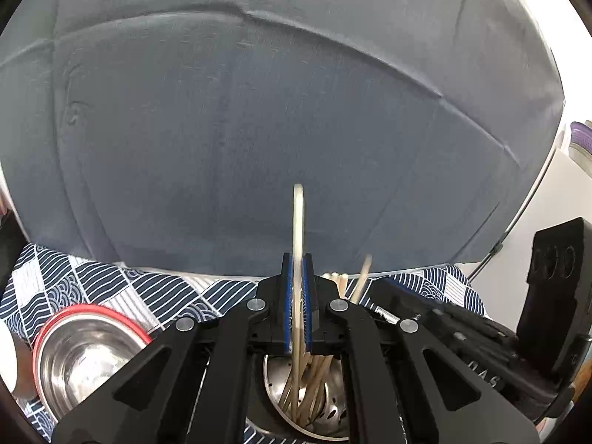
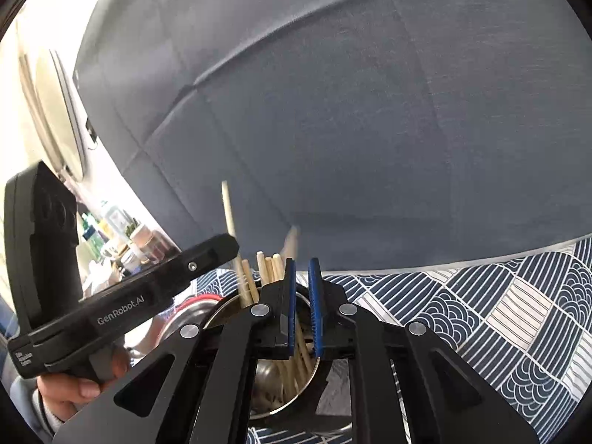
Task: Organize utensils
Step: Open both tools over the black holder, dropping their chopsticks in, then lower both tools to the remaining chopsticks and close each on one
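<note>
A pale chopstick (image 1: 298,244) stands upright, pinched between the blue pads of the left tool (image 1: 298,270), its lower end already among the other chopsticks (image 1: 307,381) in the perforated steel holder (image 1: 329,414) directly below, probably so it drops in cleanly. The right tool (image 2: 301,273), just beside it over the same holder, has its jaws slightly parted and grips nothing; a chopstick seems to be falling ahead of it. A red-rimmed steel bowl (image 1: 85,347) sits to the left tool's left on the wave-patterned cloth (image 2: 481,318); the crowded sticks could block entry.

Both grippers are black with blue ribbed jaws, silver pivot screws and white "GenRobot.AI" lettering.
</note>
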A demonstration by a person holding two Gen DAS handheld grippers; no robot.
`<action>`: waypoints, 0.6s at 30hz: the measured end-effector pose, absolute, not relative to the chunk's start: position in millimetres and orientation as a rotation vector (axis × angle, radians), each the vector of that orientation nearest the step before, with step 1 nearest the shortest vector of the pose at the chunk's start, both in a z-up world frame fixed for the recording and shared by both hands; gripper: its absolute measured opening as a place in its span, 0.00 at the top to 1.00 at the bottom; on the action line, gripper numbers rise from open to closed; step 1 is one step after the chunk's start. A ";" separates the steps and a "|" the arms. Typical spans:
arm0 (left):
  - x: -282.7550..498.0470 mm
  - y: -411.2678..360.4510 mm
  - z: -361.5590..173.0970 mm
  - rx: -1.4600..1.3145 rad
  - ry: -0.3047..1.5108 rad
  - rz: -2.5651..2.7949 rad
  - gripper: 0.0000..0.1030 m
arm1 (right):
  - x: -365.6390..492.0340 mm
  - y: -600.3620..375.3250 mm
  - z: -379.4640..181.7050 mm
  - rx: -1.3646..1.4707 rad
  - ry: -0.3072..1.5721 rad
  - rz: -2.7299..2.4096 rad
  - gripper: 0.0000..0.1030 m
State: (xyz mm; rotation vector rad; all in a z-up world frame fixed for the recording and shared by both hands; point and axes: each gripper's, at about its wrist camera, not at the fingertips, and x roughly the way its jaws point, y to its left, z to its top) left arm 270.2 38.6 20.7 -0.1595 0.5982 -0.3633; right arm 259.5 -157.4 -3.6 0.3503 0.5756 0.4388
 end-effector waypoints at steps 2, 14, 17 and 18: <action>269.1 38.8 18.6 -0.159 0.601 -0.360 0.90 | 256.3 -158.3 -1.6 0.344 0.571 0.432 0.91; 242.6 71.5 34.7 -0.199 0.582 -0.293 0.45 | 224.8 -173.8 13.2 0.303 0.566 0.332 0.67; 232.4 77.4 33.2 -0.220 0.584 -0.271 0.32 | 214.8 -177.4 11.7 0.294 0.573 0.310 0.60; 228.3 78.3 32.3 -0.220 0.584 -0.259 0.31 | 209.3 -179.0 10.4 0.289 0.577 0.301 0.57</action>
